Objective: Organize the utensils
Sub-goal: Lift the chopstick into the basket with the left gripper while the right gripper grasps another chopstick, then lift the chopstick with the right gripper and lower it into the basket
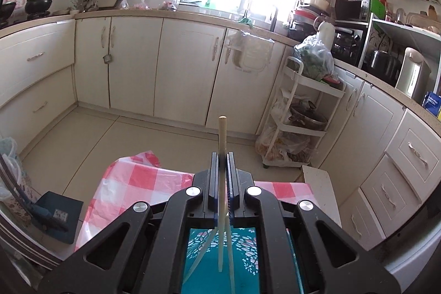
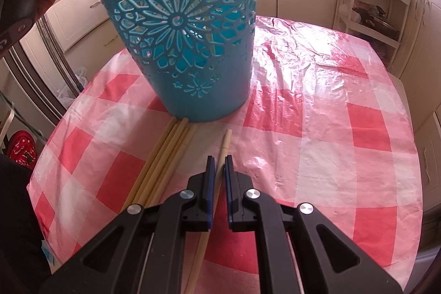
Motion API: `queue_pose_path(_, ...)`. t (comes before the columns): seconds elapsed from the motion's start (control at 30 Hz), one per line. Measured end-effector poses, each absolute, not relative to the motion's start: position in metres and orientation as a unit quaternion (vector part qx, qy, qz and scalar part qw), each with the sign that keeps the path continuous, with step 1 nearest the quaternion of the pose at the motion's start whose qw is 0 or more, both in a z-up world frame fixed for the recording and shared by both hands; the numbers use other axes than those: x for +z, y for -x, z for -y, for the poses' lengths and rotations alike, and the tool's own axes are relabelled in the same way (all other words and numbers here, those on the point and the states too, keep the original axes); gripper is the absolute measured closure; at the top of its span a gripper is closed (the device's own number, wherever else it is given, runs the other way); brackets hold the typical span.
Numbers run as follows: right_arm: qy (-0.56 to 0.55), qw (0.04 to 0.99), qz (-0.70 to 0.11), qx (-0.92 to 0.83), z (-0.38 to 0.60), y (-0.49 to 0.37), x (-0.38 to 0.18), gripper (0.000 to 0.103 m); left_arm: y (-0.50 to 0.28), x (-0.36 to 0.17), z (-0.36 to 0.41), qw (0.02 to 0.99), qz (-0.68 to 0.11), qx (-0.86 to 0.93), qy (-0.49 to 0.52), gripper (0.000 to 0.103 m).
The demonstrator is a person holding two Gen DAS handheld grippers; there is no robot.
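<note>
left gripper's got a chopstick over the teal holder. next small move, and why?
Probably lower the left gripper a little and open it. It is shut on a chopstick whose lower end already hangs inside the teal holder, beside others standing there. The right gripper is shut on another chopstick on the tablecloth, so that one can follow.

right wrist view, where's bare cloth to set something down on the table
Free: the checked tablecloth right of the teal holder and the right gripper, out to the table's edge. Crowded: front left, where loose chopsticks lie below the holder.
</note>
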State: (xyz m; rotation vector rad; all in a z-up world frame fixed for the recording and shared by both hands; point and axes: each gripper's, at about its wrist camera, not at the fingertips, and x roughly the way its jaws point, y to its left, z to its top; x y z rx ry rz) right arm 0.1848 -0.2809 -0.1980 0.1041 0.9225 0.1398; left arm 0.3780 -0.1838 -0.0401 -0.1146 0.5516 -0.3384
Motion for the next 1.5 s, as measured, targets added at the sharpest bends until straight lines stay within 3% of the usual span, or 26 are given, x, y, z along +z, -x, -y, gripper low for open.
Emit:
queue_pose_path(0.2, -0.053, 0.891, -0.445, 0.069, 0.282, -0.185, -0.198, 0.095, -0.364, -0.055, 0.178, 0.936, -0.312, -0.164, 0.019, 0.096)
queue_pose_path(0.27, -0.064, 0.889, -0.447, 0.074, 0.285, -0.187, -0.198, 0.095, -0.352, -0.053, 0.166, 0.937, -0.314, -0.155, 0.012, 0.087)
queue_pose_path(0.33, -0.086, 0.886, -0.449, 0.080, 0.292, -0.189, -0.199, 0.095, -0.336, -0.049, 0.147, 0.941, -0.307, -0.139, 0.011, 0.059)
queue_pose_path(0.4, -0.103, 0.883, -0.450, 0.083, 0.296, -0.190, -0.200, 0.095, -0.319, -0.045, 0.130, 0.949, -0.293, -0.119, 0.010, 0.046)
queue_pose_path(0.63, -0.064, 0.891, -0.444, 0.068, 0.282, -0.189, -0.199, 0.094, -0.269, -0.065, 0.083, 0.958, -0.279, -0.057, -0.033, 0.029)
queue_pose_path(1.2, -0.004, 0.889, -0.457, 0.028, 0.274, -0.181, -0.197, 0.090, -0.266, -0.093, 0.069, 0.951, -0.300, -0.060, -0.048, 0.022)
queue_pose_path(1.3, -0.020, 0.884, -0.467, 0.029, 0.278, -0.180, -0.196, 0.096, -0.266, -0.096, 0.074, 0.950, -0.303, -0.061, -0.052, 0.022)
queue_pose_path(1.5, -0.049, 0.887, -0.458, 0.026, 0.289, -0.170, -0.179, 0.097, -0.270, -0.103, 0.076, 0.947, -0.313, -0.052, -0.058, 0.019)
